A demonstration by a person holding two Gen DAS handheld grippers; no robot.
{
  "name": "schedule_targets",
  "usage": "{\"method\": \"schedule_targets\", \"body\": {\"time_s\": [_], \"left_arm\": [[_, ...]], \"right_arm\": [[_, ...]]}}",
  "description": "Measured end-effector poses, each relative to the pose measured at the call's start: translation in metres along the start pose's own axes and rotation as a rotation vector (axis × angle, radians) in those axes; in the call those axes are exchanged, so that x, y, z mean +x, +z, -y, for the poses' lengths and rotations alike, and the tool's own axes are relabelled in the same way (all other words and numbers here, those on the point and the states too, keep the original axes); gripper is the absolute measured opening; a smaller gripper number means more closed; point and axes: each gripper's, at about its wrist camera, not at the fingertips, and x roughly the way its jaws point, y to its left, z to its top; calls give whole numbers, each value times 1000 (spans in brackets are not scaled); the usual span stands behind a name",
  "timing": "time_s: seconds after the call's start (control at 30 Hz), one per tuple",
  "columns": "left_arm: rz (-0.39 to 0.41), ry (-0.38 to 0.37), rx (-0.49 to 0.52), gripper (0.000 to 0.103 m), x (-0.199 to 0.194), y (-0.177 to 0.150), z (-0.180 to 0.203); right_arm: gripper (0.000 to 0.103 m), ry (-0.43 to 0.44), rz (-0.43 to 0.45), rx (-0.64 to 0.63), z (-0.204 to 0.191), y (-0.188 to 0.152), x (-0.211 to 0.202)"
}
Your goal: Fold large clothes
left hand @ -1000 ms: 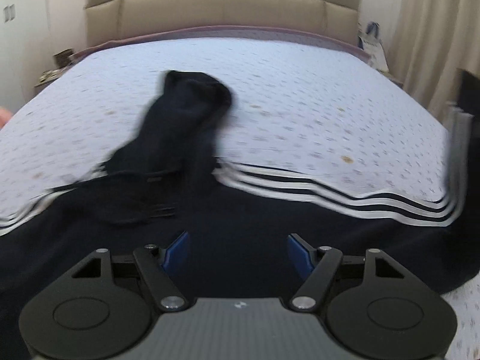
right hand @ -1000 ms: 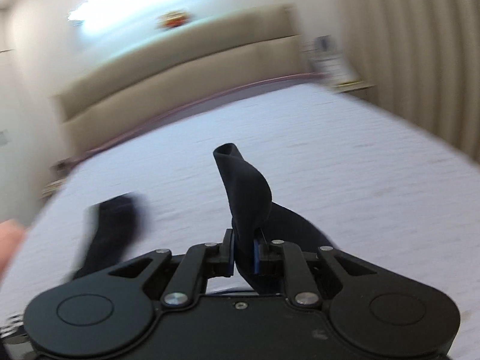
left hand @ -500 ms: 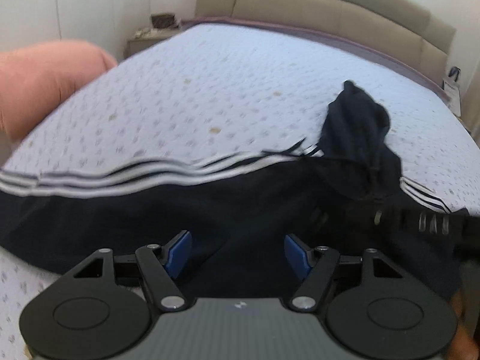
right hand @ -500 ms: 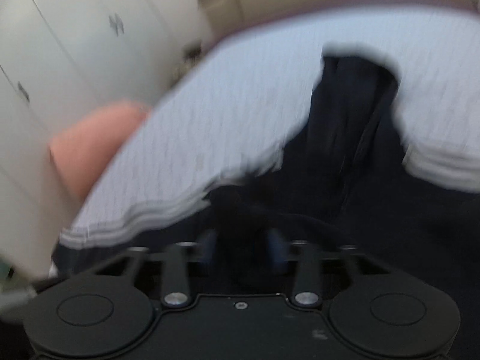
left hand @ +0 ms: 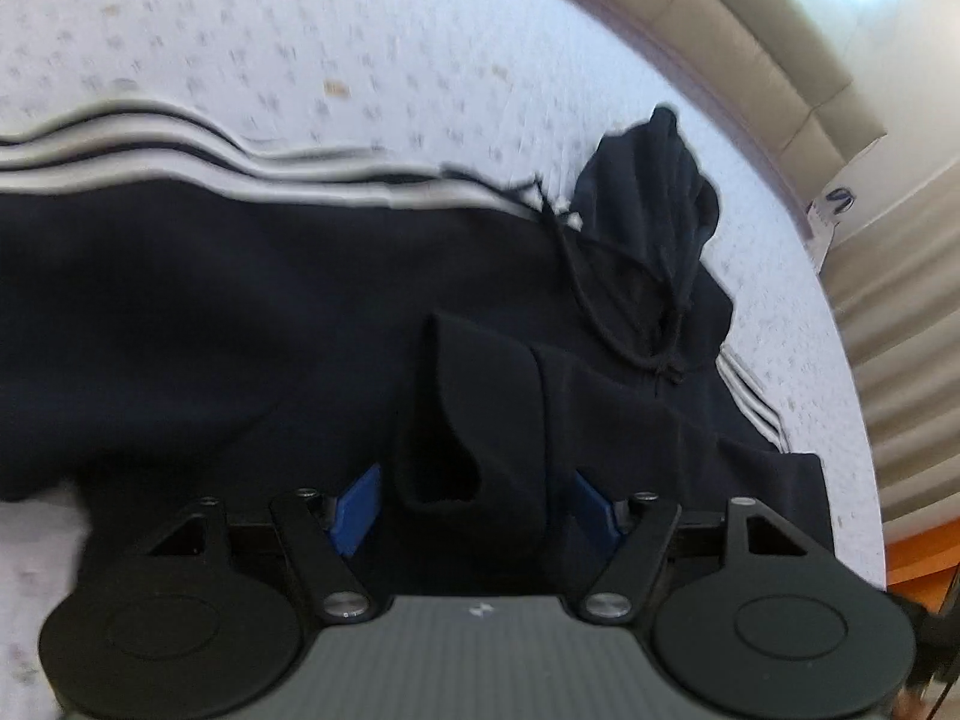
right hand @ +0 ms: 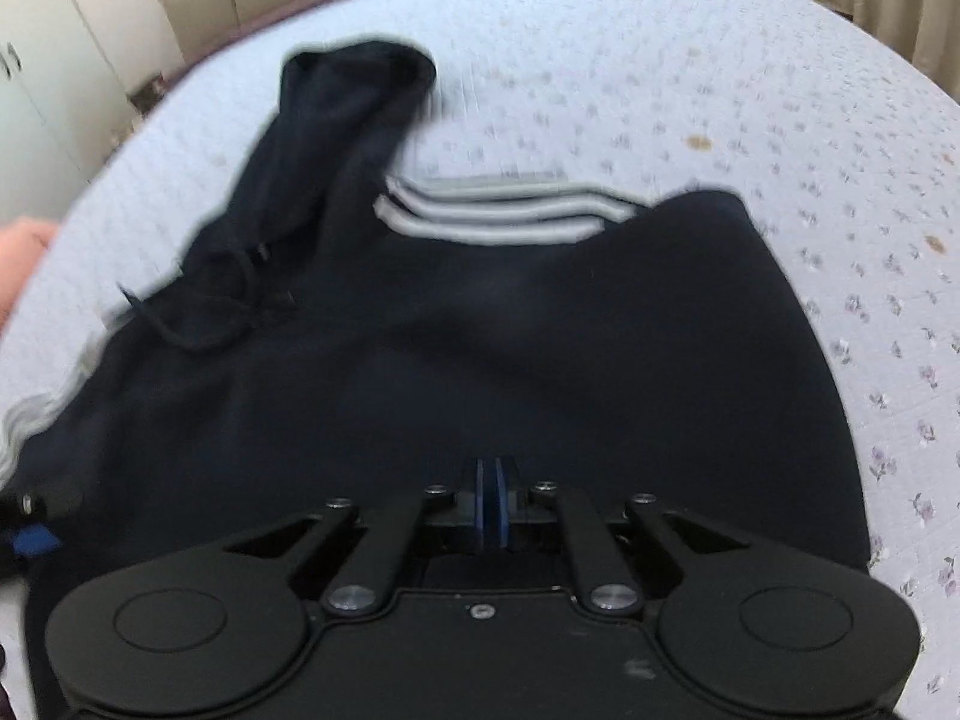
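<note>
A dark navy hoodie (left hand: 240, 300) with white sleeve stripes (left hand: 180, 150) lies spread on the bed, its hood (left hand: 654, 192) and drawcord (left hand: 600, 276) at the right. My left gripper (left hand: 474, 504) is open; a sleeve cuff (left hand: 474, 408) stands between its blue pads without being pinched. In the right wrist view the hoodie (right hand: 540, 348) fills the middle, hood (right hand: 348, 102) at the upper left, a folded sleeve's stripes (right hand: 498, 210) on top. My right gripper (right hand: 493, 504) is shut, pads together with no cloth visible between them, just above the hoodie body.
The bed has a pale floral sheet (right hand: 780, 120) and a beige padded headboard (left hand: 750, 18). Curtains (left hand: 888, 300) hang at the right. White wardrobe doors (right hand: 36, 90) and a pink pillow (right hand: 18, 258) are at the left. The left gripper's tip (right hand: 30, 516) shows at the left edge.
The right gripper carried the sleeve across onto the hoodie body and no longer holds it, pads now closed empty. The left gripper swung left and down; the cuff now lies between its open pads.
</note>
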Motion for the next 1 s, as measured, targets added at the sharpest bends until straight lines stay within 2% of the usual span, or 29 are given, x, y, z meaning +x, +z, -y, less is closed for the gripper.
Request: {"method": "schedule_targets", "body": {"time_s": [0.03, 0.07, 0.1, 0.13, 0.17, 0.23, 0.33, 0.37, 0.47, 0.53, 0.6, 0.63, 0.67, 0.7, 0.73, 0.77, 0.83, 0.93, 1.0], "left_arm": [[13, 24, 27, 60, 4, 1, 6], [18, 51, 67, 34, 8, 4, 14], [13, 84, 101, 18, 13, 5, 21], [14, 99, 122, 10, 15, 7, 27], [42, 92, 141, 6, 12, 8, 33], [105, 56, 179, 6, -3, 12, 46], [201, -23, 167, 6, -39, 23, 51], [234, -29, 164, 6, -51, 27, 49], [281, 64, 174, 6, -68, 30, 35], [228, 175, 171, 8, -54, 28, 13], [154, 272, 154, 15, -34, 20, -7], [131, 317, 156, 25, -25, 15, -13], [129, 330, 160, 34, -23, 10, -18], [144, 333, 154, 37, -27, 8, -18], [161, 328, 146, 44, -33, 7, -16], [185, 315, 143, 47, -41, 8, -13], [247, 266, 153, 47, -62, 7, -4], [281, 155, 181, 42, -76, 11, 14], [233, 90, 210, 35, -63, 14, 27]], "right_arm": [[7, -7, 8, -8, -1, -2, -1], [8, -13, 10, -17, 2, -2, -6], [7, -21, 12, -24, -1, -2, -7], [8, -23, 12, -23, 3, -4, -7], [8, -27, 8, -22, 0, -3, -4], [8, -16, 11, -19, -1, 2, -4], [8, 18, 45, -17, -10, 6, -18], [8, 27, 56, -17, -12, 7, -22], [10, 67, 88, -16, -25, 7, -25], [11, 80, 80, -19, -32, 5, -18], [11, 53, 50, -34, -37, 4, -4], [12, 26, 23, -43, -40, 3, 6], [13, -1, -33, -60, -41, 1, 18], [13, -6, -47, -89, -42, 1, 22], [14, -9, -41, -116, -45, 4, 20], [15, -10, -44, -130, -47, 7, 16], [16, 6, -9, -129, -49, 13, 2], [16, 11, 58, -170, -65, 18, -18], [16, 7, 51, -192, -78, 17, -16]]}}
